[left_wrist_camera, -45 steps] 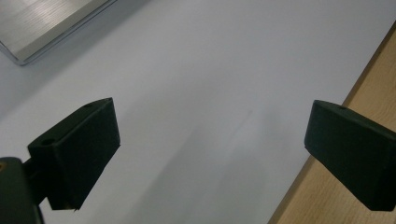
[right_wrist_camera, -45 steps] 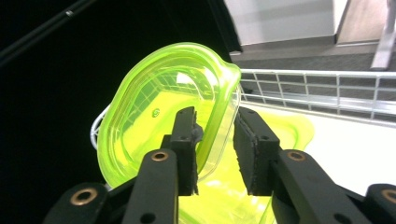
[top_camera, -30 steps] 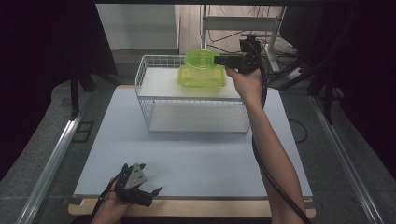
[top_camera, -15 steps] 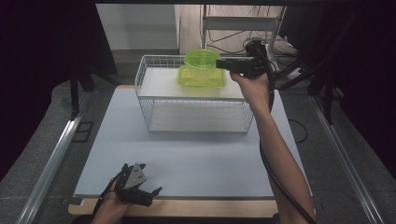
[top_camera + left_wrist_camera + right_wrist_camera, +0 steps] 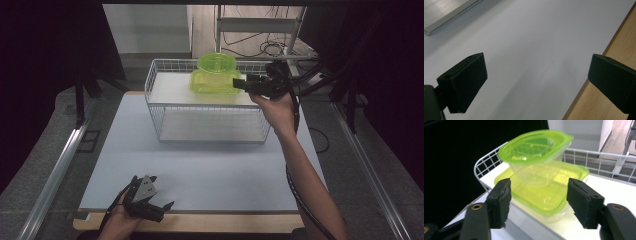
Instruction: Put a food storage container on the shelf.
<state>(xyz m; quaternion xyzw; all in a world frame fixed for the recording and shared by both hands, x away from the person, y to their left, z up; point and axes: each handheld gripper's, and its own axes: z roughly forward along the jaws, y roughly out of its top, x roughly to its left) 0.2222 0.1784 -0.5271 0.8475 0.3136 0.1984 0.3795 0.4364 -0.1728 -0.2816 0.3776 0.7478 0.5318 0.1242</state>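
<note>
Two clear containers with green lids are stacked on the top shelf of a white wire rack. The small round container sits on the flat square container. My right gripper is level with them at their right side. Its jaws have just been opening and stand open; the stack is just ahead of the tips and the pads press on nothing. My left gripper rests open on the white mat at the table's near left edge, holding nothing.
The rack's lower shelf is bare. A wooden table edge runs along the mat's near side. Metal rails flank the table, and cables lie on the floor beyond the rack.
My right gripper has drawn back to the right and slightly down from the stacked containers, and its jaws have widened. The containers stay on the rack. The left gripper has not moved.
</note>
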